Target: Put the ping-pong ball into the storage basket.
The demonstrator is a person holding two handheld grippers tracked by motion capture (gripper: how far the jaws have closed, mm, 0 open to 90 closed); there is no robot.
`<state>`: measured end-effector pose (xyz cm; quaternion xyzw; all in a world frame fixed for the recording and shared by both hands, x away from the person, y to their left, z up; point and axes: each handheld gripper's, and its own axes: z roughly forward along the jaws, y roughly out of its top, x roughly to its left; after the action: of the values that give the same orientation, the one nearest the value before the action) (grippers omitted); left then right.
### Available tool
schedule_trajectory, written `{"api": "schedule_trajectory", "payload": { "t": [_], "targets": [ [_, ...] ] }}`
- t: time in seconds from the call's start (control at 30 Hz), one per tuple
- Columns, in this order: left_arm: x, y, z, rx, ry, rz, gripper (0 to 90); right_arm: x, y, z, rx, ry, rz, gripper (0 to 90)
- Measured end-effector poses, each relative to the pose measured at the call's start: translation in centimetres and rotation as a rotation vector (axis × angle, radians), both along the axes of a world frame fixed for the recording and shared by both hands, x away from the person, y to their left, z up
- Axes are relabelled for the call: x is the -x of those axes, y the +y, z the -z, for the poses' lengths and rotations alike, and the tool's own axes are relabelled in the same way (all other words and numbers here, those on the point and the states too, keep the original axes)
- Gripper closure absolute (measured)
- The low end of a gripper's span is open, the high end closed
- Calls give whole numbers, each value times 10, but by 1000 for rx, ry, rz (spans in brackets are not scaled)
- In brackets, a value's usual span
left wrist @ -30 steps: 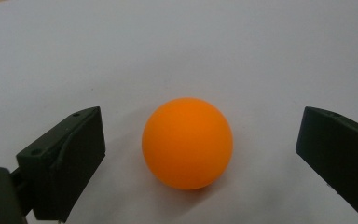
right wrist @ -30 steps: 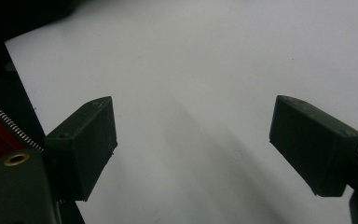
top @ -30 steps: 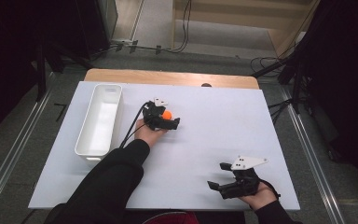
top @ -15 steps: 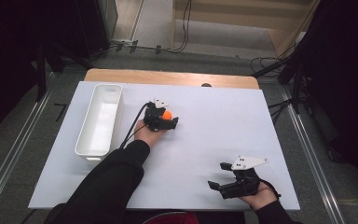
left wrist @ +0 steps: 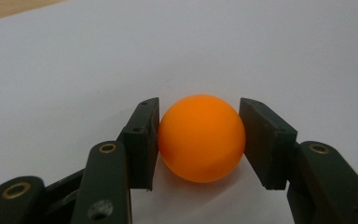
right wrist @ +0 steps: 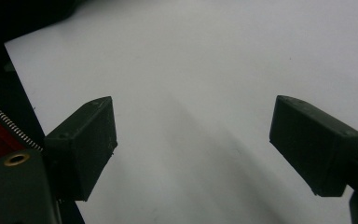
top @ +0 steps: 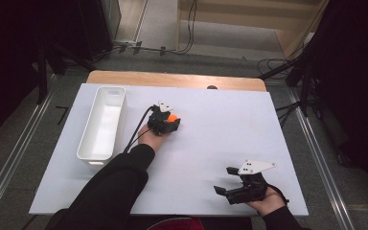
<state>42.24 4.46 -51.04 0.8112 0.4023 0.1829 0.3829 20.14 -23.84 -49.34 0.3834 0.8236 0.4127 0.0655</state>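
Right of the white bin (top: 100,124), the left gripper (left wrist: 199,140) has just closed its jaws on the orange ball (left wrist: 201,138), so lifting it binward likely comes next.

One orange ball (left wrist: 201,138) lies on the table, and it is the single ball here; the high view shows it as an orange spot (top: 172,116). One white bin (top: 101,122), long and narrow, stands on the one white table (top: 220,124). Two grippers are present: the left gripper (left wrist: 199,140) and the right gripper (right wrist: 193,144), each with two black jaws, so four jaws in all. Two hands hold them, and one grey three-cornered plate (top: 256,166) tops the right one
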Motion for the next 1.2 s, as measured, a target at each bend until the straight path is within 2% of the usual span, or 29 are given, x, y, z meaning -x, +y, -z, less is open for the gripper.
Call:
{"api": "schedule_trajectory", "payload": {
  "t": [0.23,0.6,0.7,0.87,1.2],
  "targets": [
    [-1,1,0,12,9,3,498,0,0,0,0,-1,0,135],
    [-1,1,0,8,10,7,499,0,0,0,2,-2,-1,135],
    [0,2,-1,28,7,7,499,0,0,0,1,-2,-1,135],
    [3,1,-8,53,2,18,498,0,0,0,2,0,-4,135],
    [12,0,-23,56,-16,29,498,0,0,0,3,1,-6,135]
  ]
}}
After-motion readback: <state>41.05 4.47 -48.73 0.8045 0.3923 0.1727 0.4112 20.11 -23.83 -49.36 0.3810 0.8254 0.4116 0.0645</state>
